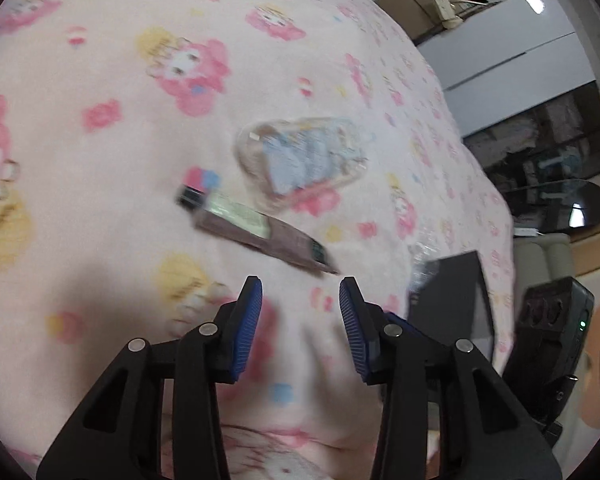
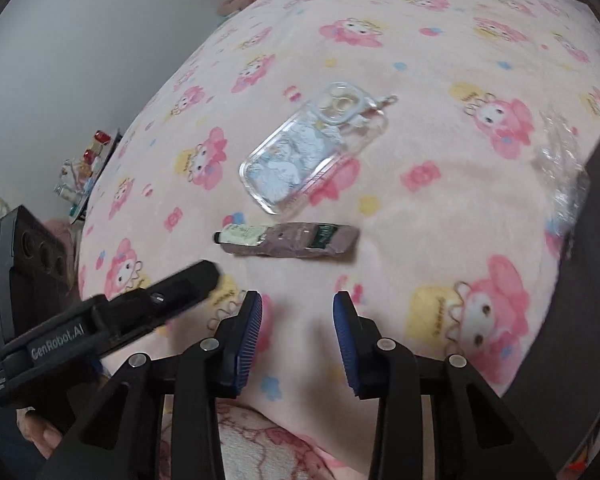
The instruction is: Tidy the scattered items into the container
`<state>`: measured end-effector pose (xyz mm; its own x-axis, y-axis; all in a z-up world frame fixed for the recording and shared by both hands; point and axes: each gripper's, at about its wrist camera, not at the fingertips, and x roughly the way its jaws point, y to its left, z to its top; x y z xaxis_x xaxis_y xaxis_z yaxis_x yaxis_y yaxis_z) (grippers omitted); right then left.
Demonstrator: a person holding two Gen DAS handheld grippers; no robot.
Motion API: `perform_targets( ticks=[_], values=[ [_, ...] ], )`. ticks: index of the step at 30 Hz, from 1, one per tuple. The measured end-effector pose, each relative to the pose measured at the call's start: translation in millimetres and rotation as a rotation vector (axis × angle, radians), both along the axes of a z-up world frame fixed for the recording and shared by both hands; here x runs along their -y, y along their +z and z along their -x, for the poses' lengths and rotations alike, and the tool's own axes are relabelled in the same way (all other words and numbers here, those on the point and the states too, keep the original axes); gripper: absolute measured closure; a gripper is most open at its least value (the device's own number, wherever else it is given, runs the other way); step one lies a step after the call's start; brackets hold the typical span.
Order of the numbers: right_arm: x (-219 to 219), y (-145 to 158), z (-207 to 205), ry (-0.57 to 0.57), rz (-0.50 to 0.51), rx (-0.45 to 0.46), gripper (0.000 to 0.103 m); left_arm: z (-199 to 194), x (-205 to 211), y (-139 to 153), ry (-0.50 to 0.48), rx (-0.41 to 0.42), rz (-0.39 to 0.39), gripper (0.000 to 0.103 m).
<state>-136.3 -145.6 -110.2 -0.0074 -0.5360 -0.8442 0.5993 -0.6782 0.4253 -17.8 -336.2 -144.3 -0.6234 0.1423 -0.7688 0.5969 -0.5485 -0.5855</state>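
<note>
The left gripper (image 1: 301, 300) hangs over a pink fleece blanket printed with cartoon rabbits and flowers (image 1: 112, 184), its black arms and blue ribbed pads spread apart with nothing between them. Just ahead of its fingertips lies a flattened brown squeeze tube with a pale green label and a dark cap (image 1: 256, 230), slanting from the far left toward the right pad; beyond the tube, almost touching it, rests a clear phone case with a pale blue cartoon picture inside (image 1: 304, 158). To the right of this gripper, near its right pad, stands a dark grey open-topped container (image 1: 452, 304) with crinkled clear plastic film (image 1: 420, 254) at its far corner. The right gripper (image 2: 297, 304) is likewise parted and empty above the same blanket (image 2: 420, 220). The brown tube (image 2: 288, 238) lies crosswise ahead of its fingertips, apart from them, with the clear phone case (image 2: 314, 152) further ahead, tilted, its camera cut-out at the far end. The dark container's wall (image 2: 592, 240) rises at the far right of this gripper, clear film (image 2: 560, 168) beside it. Low on its left, the left gripper's black body (image 2: 112, 320) reaches in, a fingertip of the person's hand (image 2: 46, 438) showing beneath.
</note>
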Motion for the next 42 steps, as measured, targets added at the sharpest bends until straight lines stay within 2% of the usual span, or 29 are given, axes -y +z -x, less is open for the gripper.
perform_targets(
  ticks=[2, 5, 11, 15, 18, 19, 20, 22, 25, 28, 31, 35, 38, 42],
  values=[
    [3.4, -5.9, 3.6, -0.027, -0.014, -0.005, 0.066, -8.8, 14.9, -2.0, 0.046, 0.020, 0.026, 0.055],
    [7.6, -16.8, 13.1, -0.061, -0.017, 0.024, 0.061, -10.8, 37.3, -11.2, 0.086, 0.037, 0.017, 0.051],
    [31.4, -45.3, 39.9, -0.092, -0.041, 0.058, 0.054, 17.1, 69.5, -41.8, 0.062, 0.091, -0.016, 0.049],
    [49.0, -68.2, 52.3, -0.104, -0.064, 0.098, 0.051, 29.6, 73.6, -61.8, 0.040, 0.095, -0.077, 0.040],
    [57.2, -77.4, 52.1, -0.092, -0.051, 0.103, 0.036, 36.2, 69.7, -72.0, 0.020, 0.101, -0.091, 0.038],
    [59.3, -79.5, 51.3, -0.089, -0.038, 0.105, 0.034, 37.5, 68.1, -72.5, 0.014, 0.099, -0.090, 0.039],
    [61.2, -80.6, 50.0, -0.081, -0.021, 0.107, 0.034, 39.2, 65.7, -72.0, 0.000, 0.094, -0.089, 0.041],
    [65.2, -80.8, 45.9, -0.055, 0.000, 0.112, 0.038, 42.8, 58.0, -68.8, -0.041, 0.084, -0.098, 0.056],
    [65.3, -72.2, 37.6, -0.045, -0.008, 0.085, 0.049, 40.5, 42.2, -56.7, -0.064, 0.103, -0.038, 0.057],
    [49.1, -54.5, 33.1, -0.070, 0.016, 0.076, 0.052, 30.1, 29.3, -40.1, -0.084, 0.052, -0.058, 0.059],
    [23.1, -24.1, 17.8, -0.081, 0.043, 0.024, 0.053, 21.8, 8.2, -14.0, -0.129, -0.005, -0.053, 0.060],
    [-30.7, 11.1, -11.3, -0.114, 0.063, -0.025, 0.054, 14.9, -34.1, 18.1, -0.225, -0.051, -0.037, 0.059],
    [-77.3, 25.8, -33.1, -0.148, 0.059, -0.032, 0.059, 6.9, -79.9, 28.4, -0.310, -0.046, -0.025, 0.057],
    [-138.1, 34.8, -63.7, -0.208, 0.008, -0.065, 0.059, 2.9, -133.6, 31.3, -0.422, -0.054, -0.037, 0.057]
  ],
)
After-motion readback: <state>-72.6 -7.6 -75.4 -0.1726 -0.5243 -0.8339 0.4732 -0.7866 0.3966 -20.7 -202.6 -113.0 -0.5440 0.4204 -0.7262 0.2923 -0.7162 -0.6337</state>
